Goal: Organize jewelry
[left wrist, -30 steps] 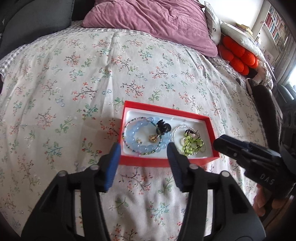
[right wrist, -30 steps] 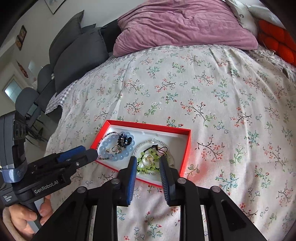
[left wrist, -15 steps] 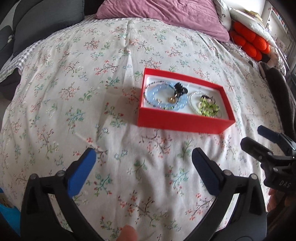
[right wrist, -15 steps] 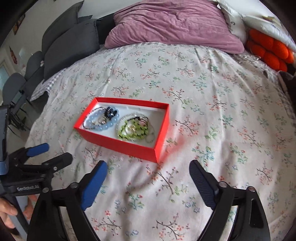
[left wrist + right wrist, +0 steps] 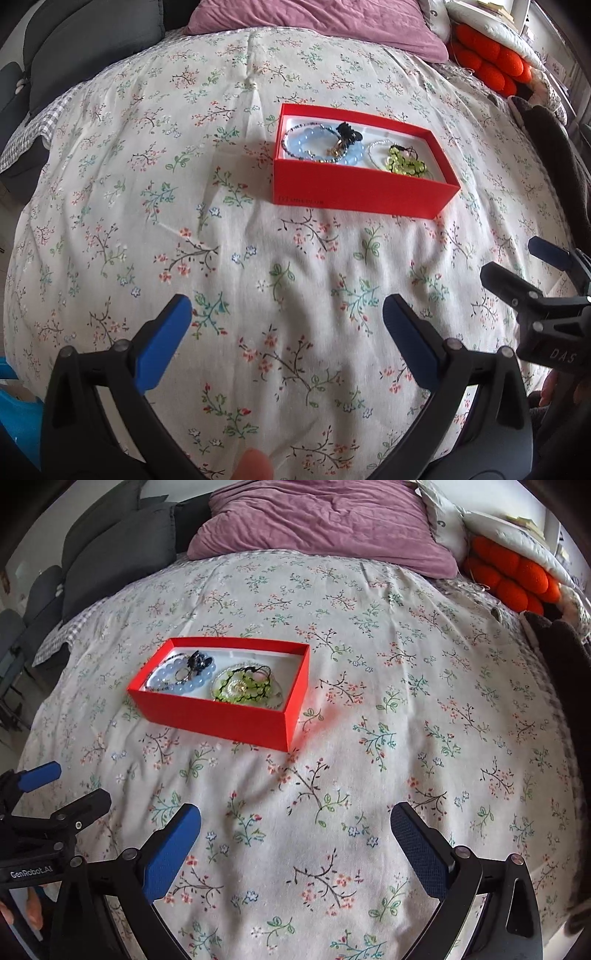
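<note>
A red box [image 5: 354,192] [image 5: 221,716] with a white inside sits on the floral bedspread. In it lie a blue bead bracelet [image 5: 314,147] [image 5: 173,681] with a black clip, and a green bead bracelet [image 5: 404,162] [image 5: 243,688] beside a clear bead one. My left gripper [image 5: 286,314] is open and empty, well short of the box. My right gripper [image 5: 295,823] is open and empty, also back from the box. Each gripper shows in the other's view: the right gripper [image 5: 524,269] and the left gripper [image 5: 62,786].
A purple pillow [image 5: 325,520] lies at the head of the bed. Orange cushions [image 5: 513,579] and a dark garment [image 5: 561,657] are at the right. Dark grey cushions [image 5: 110,554] stand at the back left. A blue object [image 5: 14,410] is at the lower left edge.
Both grippers have pulled back from the box and opened wide. The box and jewelry stay in place.
</note>
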Tool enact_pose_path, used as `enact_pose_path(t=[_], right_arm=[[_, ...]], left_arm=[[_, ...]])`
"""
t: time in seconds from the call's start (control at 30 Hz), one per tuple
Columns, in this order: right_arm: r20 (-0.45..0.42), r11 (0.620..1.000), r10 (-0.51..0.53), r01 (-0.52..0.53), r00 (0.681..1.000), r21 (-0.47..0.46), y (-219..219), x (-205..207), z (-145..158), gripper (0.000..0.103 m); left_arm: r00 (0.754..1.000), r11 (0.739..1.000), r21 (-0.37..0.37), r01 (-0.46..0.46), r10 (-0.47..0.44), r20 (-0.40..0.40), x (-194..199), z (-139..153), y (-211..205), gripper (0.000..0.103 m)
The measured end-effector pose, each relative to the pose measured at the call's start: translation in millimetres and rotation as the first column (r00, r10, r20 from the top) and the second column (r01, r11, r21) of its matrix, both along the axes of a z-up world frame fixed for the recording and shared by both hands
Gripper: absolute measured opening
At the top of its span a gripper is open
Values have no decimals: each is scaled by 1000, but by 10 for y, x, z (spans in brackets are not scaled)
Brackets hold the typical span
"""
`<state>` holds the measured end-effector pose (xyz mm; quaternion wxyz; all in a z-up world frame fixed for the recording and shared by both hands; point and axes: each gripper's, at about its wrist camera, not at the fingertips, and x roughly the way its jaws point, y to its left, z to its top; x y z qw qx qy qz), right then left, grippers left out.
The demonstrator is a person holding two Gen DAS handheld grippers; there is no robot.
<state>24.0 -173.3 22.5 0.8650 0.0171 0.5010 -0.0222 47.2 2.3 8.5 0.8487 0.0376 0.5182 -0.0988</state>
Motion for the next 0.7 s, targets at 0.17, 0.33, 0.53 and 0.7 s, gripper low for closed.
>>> enact_pose_path(t=[0.17, 0.33, 0.53, 0.7], right_arm=[[1, 999, 32, -32, 999, -40, 144, -47, -17, 103], [2, 998, 33, -33, 999, -51, 192, -45, -39, 103], [-2, 998, 21, -21, 1000, -57, 169, -23, -71, 103], [-8, 998, 15, -15, 1000, -58, 137, -13, -92, 103]], left_arm=[[1000, 1000, 12, 4, -4, -2, -46, -38, -30, 103], [1000, 1000, 15, -13, 13, -3, -52, -71, -38, 103], [1000, 1000, 11, -24, 24, 2, -38, -75, -41, 103], [1000, 1000, 14, -25, 25, 5, -35, -76, -46, 103]])
